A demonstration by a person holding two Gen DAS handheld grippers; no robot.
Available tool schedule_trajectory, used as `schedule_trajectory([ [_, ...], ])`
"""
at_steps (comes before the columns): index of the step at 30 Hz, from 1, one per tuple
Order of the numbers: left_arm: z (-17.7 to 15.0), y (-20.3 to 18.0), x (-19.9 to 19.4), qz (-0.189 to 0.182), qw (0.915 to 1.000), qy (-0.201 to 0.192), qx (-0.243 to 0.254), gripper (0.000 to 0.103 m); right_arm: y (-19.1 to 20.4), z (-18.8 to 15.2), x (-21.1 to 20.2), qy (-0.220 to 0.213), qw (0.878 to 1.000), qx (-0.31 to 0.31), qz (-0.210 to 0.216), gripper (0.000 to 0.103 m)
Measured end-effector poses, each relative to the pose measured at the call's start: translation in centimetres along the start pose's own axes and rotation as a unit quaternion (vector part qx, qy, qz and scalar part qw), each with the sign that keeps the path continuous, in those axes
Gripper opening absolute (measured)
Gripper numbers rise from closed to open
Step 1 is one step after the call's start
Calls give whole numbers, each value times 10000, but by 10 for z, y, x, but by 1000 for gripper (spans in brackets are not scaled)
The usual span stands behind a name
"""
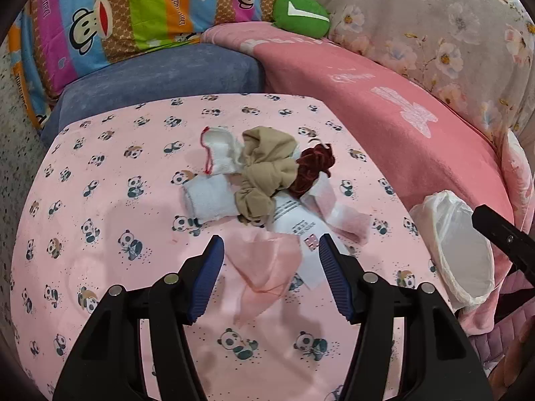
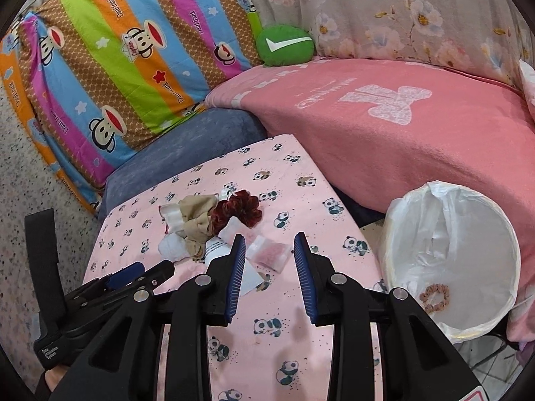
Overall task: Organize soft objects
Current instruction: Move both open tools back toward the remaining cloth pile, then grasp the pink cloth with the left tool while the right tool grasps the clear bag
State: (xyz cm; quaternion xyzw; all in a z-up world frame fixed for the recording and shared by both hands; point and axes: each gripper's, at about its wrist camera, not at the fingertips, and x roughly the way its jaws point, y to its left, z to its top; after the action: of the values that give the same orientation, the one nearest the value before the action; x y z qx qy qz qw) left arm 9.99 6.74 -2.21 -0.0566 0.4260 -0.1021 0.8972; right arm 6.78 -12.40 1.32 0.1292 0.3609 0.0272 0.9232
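Note:
A small heap of soft items lies on the pink panda-print cloth (image 1: 100,200): a white sock with red trim (image 1: 220,150), a folded white sock (image 1: 210,197), a tan scrunchie (image 1: 267,170), a dark red scrunchie (image 1: 312,168), a white-and-pink sock (image 1: 334,214) and a sheer pink cloth (image 1: 267,267). My left gripper (image 1: 271,249) is open, with the pink cloth's top edge between its fingers. My right gripper (image 2: 269,247) is open just short of the pink-toed sock (image 2: 269,254). The heap's dark red scrunchie (image 2: 240,210) lies beyond it.
A white bin lined with a plastic bag (image 2: 451,250) stands at the right and holds a pink scrunchie (image 2: 434,295). A pink blanket (image 2: 401,127), a blue cushion (image 1: 160,80), a striped monkey-print pillow (image 2: 117,67) and a green cushion (image 2: 286,45) ring the far side.

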Motion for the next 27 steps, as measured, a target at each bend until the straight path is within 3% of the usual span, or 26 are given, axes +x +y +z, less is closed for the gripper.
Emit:
schedule_trajectory([
  [10, -10, 38, 27, 72, 9986, 347, -394, 56, 28, -10, 50, 392, 9991, -134, 8, 32],
  [23, -16, 35, 56, -226, 9968, 668, -376, 55, 14, -4, 109, 714, 9972, -65, -218, 33],
  [27, -17, 35, 59, -323, 9961, 709, -403, 49, 7, -3, 126, 824, 9962, -22, -294, 33],
])
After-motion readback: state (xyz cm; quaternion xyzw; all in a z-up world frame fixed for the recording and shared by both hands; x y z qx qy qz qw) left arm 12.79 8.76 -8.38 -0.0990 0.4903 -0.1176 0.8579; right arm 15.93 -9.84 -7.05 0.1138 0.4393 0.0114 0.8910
